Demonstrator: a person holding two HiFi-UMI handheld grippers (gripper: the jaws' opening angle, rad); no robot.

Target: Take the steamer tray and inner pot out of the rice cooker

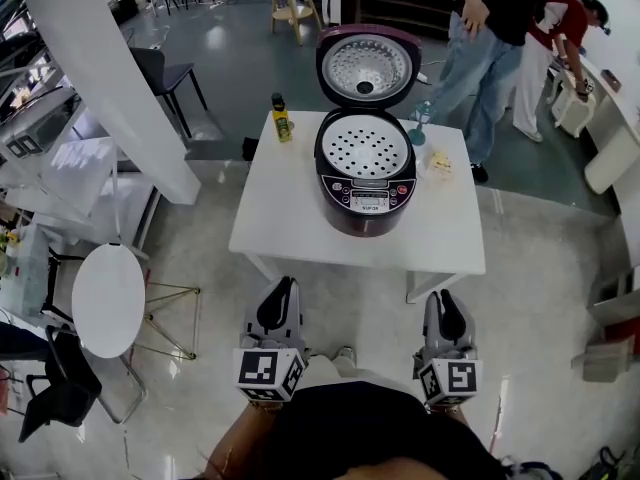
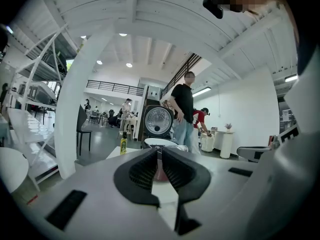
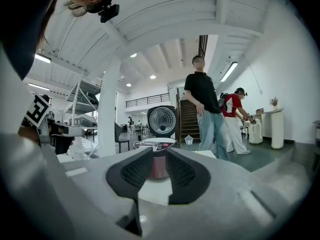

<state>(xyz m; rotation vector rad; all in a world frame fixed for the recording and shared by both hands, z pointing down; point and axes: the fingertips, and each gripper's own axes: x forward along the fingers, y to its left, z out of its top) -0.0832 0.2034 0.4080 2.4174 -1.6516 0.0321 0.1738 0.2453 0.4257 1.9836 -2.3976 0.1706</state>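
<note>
Held low at the wearer's waist, the left gripper (image 1: 284, 290) and the right gripper (image 1: 445, 298) point toward a white worktop (image 1: 280, 223). Both are short of its near edge and well apart from everything on it. The left gripper's jaws are pressed together on nothing. The right gripper's jaws stand a narrow slit apart, also with nothing between them. Ahead of the pair, and closer to the right gripper's line, a dark purple rice cooker (image 1: 366, 200) sits near the middle of the worktop, its lid (image 1: 367, 66) swung up and back. The perforated steamer tray (image 1: 365, 148) lies in the cooker's mouth and covers it, so the inner pot cannot be seen. A yellow bottle (image 1: 281, 118) stands at the worktop's far left corner, clear of the cooker. Beyond the far edge a bystander (image 1: 480, 53) in a black top and jeans stands on the floor, with a second person (image 1: 562, 18) in red behind.
</note>
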